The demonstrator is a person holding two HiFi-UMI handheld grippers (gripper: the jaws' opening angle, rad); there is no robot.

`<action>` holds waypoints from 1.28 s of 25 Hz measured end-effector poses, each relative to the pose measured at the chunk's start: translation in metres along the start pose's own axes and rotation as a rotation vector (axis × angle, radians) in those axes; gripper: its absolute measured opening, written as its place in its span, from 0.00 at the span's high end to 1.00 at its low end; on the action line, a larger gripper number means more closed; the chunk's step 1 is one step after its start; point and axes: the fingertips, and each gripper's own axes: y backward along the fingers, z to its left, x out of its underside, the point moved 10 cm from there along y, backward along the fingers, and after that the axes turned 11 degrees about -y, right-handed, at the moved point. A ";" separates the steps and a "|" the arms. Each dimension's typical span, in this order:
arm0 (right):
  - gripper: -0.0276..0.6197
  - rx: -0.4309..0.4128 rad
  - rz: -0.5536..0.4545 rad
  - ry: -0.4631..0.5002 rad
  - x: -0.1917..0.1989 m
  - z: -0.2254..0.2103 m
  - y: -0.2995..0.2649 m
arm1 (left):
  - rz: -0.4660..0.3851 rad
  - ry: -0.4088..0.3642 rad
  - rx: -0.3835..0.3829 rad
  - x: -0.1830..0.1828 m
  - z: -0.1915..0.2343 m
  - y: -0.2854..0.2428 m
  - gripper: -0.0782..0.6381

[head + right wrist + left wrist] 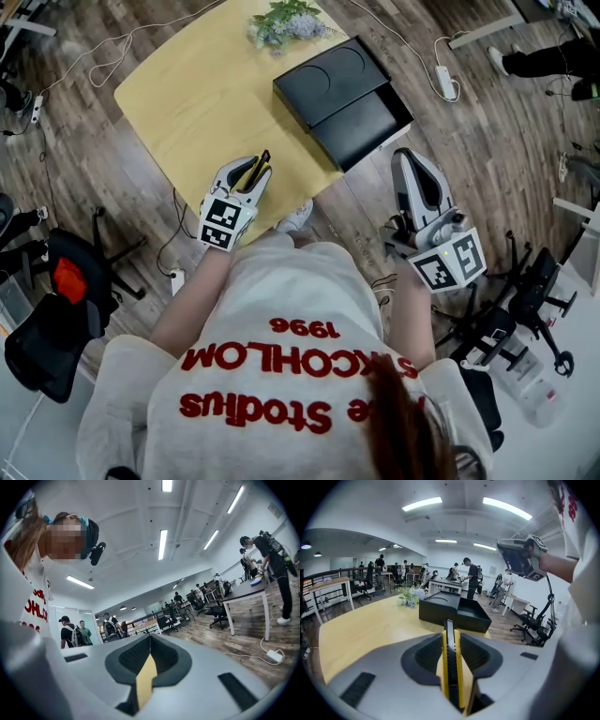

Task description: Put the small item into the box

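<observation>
The small item [260, 171] is a thin yellow-and-black bar, like a utility knife. My left gripper [253, 174] is shut on it over the near corner of the yellow table [187, 94]. In the left gripper view the item [450, 663] stands on edge between the dark pads, pointing at the black box [454, 611]. The box [342, 98] lies open on the table's right side, its lid part toward the far side. My right gripper [415, 180] hangs off the table to the right, over the floor, jaws together with nothing in them [149, 641].
A bunch of pale flowers [286, 23] lies at the table's far edge. Cables and a power strip [445, 82] run across the wooden floor. Black office chairs [56, 300] stand at left and lower right. People stand at distant desks.
</observation>
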 end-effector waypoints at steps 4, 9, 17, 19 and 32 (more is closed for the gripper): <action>0.95 -0.016 -0.013 0.017 -0.005 0.002 -0.003 | -0.090 -0.030 -0.020 -0.017 0.007 0.010 0.72; 0.95 -0.037 -0.037 0.044 -0.016 0.005 -0.001 | -0.183 -0.062 -0.034 -0.042 0.014 0.024 0.73; 0.95 -0.063 -0.085 0.084 -0.028 0.010 0.002 | -0.325 -0.108 -0.097 -0.093 0.024 0.046 0.73; 0.95 -0.058 -0.094 0.086 -0.028 0.010 0.006 | -0.343 -0.101 -0.087 -0.104 0.024 0.046 0.73; 0.95 0.083 -0.162 0.037 -0.015 -0.003 0.063 | -0.419 -0.109 0.124 -0.180 -0.005 -0.039 0.73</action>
